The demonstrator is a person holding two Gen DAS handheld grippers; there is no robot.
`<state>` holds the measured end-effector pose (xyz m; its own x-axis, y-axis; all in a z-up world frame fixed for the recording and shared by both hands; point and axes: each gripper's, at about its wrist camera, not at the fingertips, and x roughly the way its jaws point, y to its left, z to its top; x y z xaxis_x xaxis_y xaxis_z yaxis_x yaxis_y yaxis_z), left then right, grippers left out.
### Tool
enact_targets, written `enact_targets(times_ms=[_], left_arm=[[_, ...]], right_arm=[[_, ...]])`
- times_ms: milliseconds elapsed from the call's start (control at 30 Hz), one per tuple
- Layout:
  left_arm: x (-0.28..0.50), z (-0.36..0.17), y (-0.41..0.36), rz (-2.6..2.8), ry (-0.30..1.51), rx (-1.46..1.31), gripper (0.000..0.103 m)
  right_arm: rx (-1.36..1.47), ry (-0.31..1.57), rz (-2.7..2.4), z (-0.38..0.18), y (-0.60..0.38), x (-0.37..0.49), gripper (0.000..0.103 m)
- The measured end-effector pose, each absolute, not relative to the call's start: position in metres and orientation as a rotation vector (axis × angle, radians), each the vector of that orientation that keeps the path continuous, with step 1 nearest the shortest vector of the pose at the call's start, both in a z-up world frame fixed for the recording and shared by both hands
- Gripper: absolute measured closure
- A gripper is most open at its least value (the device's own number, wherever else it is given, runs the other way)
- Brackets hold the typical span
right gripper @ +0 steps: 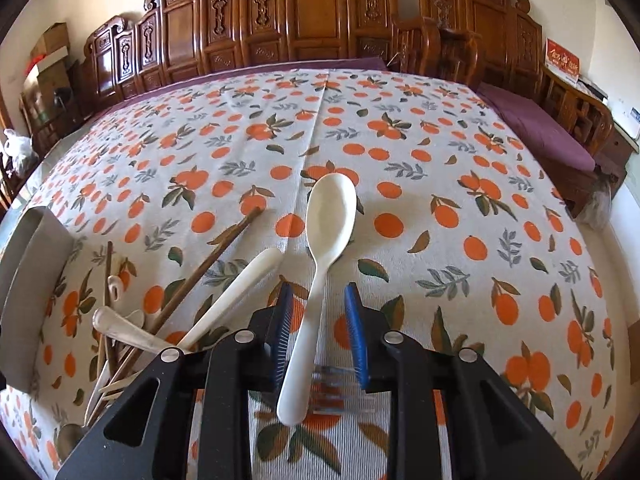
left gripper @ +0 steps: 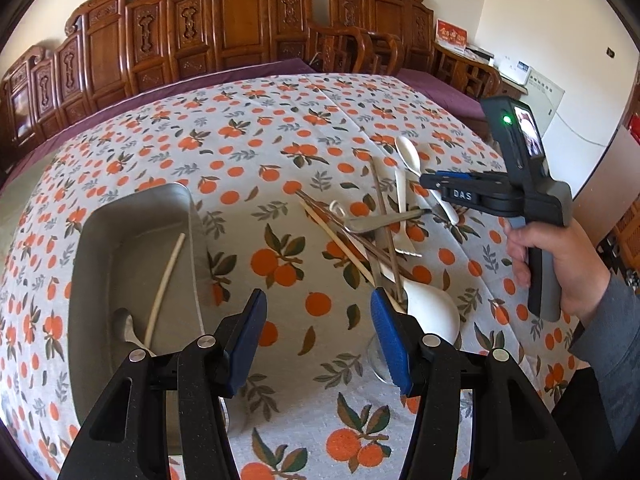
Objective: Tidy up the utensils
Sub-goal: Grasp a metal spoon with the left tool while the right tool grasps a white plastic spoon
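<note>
While both grippers [left gripper: 318, 320] [right gripper: 320, 328] gape, carved wooden chairs [right gripper: 312, 20] back the orange-print tablecloth [right gripper: 400, 140].

White letters "DAS" stand on the black body of the right tool [left gripper: 434, 183], at the right of the left wrist view; the red sign [left gripper: 451, 34] at upper right bears gold characters, perhaps Chinese, too small to read.

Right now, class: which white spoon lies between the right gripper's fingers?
The long-handled white spoon, bowl pointing away. The other white utensils lie left, in the pile.
</note>
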<state>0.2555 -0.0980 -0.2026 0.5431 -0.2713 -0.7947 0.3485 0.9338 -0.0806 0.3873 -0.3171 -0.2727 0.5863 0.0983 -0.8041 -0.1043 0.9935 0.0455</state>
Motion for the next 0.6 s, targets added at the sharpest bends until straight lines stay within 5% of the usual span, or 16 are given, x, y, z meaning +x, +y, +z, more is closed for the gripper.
enact_targets(times_ms=[67, 133, 600], left_arm=[[0.256, -0.205, -0.101, -0.375, 0.934, 0.091, 0.052], [0.256, -0.208, -0.103, -0.381, 0.941, 0.091, 0.052], [0.258, -0.224, -0.125, -0.433, 0.961, 0.087, 0.052]], right_arm=[[-0.014, 0.939, 0.113, -0.274, -0.317, 0.387, 0.075], [-0.031, 0.941, 0.098, -0.274, -0.317, 0.386, 0.093], [0.002, 0.877, 0.098, -0.245, -0.333, 0.351, 0.099]])
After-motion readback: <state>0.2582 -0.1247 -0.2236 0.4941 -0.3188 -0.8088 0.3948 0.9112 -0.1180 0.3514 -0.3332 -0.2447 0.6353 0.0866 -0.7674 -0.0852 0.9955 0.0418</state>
